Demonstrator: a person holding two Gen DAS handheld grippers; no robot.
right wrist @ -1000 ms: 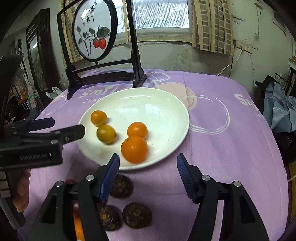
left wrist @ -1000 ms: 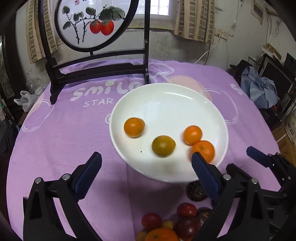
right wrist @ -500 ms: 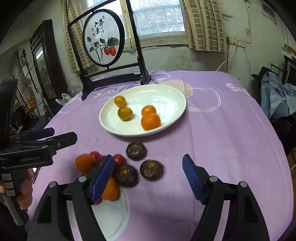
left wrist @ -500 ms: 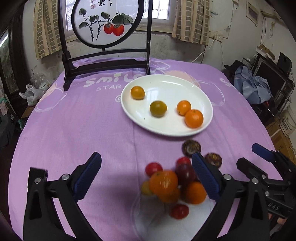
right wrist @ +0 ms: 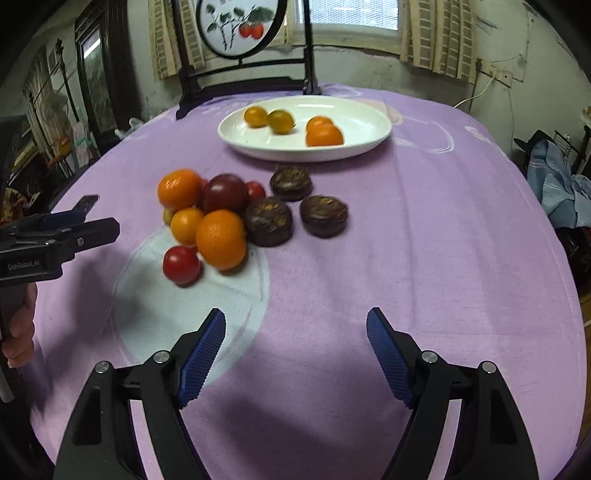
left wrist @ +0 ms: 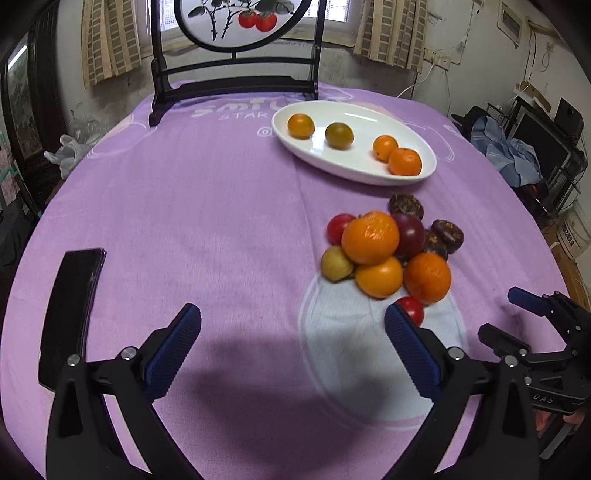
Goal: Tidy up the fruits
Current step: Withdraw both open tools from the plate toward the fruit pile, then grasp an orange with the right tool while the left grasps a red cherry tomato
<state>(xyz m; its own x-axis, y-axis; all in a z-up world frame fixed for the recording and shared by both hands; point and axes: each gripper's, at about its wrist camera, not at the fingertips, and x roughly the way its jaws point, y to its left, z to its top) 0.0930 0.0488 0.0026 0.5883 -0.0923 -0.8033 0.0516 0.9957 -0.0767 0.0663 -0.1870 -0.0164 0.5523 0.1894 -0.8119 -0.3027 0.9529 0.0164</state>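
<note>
Closest to my cameras, the left gripper hangs over bare purple cloth with its jaws spread wide and nothing between them. The right gripper is empty too, its jaws opening. Beyond them on the desk sits a loose fruit heap: oranges, red tomatoes, a dark plum, and three brown chestnut-like pieces just beside it. A black phone lies off to the left. Farther back, the white plate holds four small citrus fruits, in front of a dark framed screen.
</note>
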